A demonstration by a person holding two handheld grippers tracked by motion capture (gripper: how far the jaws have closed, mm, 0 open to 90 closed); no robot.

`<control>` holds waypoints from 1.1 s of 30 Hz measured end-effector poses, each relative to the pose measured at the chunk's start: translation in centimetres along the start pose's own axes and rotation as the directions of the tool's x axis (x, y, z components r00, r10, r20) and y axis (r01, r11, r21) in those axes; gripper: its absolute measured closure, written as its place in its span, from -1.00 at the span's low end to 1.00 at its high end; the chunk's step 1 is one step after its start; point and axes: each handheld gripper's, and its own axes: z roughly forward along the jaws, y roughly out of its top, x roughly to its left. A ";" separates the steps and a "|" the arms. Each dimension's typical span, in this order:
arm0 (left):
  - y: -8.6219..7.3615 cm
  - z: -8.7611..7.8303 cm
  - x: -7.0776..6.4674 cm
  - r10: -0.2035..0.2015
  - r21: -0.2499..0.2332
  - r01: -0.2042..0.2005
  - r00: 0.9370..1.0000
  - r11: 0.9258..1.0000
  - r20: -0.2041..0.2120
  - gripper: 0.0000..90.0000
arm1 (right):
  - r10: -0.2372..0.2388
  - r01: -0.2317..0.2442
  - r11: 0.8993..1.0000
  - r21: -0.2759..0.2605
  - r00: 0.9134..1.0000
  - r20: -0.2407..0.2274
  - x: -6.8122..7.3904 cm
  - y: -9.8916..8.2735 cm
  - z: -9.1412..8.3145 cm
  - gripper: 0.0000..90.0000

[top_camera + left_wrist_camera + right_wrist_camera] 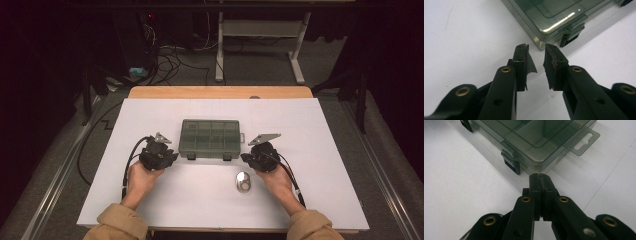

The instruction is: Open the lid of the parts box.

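Observation:
A smoky-green clear compartment box [210,138] lies with its lid down in the middle of the white table [325,165]. My left gripper [170,156] rests on the table at the box's front left corner. In the left gripper view its jaws [536,50] stand a little apart with nothing between them, tips just short of the box [554,17] corner. My right gripper [246,157] rests at the front right corner. In the right gripper view its jaws [539,177] are pressed together and empty, tips close to the box [534,137] wall.
A small round shiny metal object [243,181] sits on the table just in front of my right hand. The box has two black front latches [511,165] and a hang tab [582,141] on its right end. Behind the table stand a desk frame and cables.

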 end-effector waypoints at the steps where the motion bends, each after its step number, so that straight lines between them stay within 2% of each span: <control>1: 0.0 0.0 0.0 0.003 0.002 -0.003 1.000 1.000 0.000 0.63 | -0.002 0.002 1.000 0.002 1.000 0.002 0.0 0.1 0.0 1.00; 20: -0.1 0.5 -0.2 -0.003 0.008 0.003 1.000 1.000 0.023 0.68 | 0.001 -0.001 1.000 0.024 1.000 0.018 -0.1 0.4 0.4 0.99; 33: 0.1 0.5 -0.5 0.000 0.020 0.000 0.999 1.000 0.037 0.70 | 0.005 -0.005 1.000 0.008 1.000 0.017 -0.1 0.4 0.4 0.99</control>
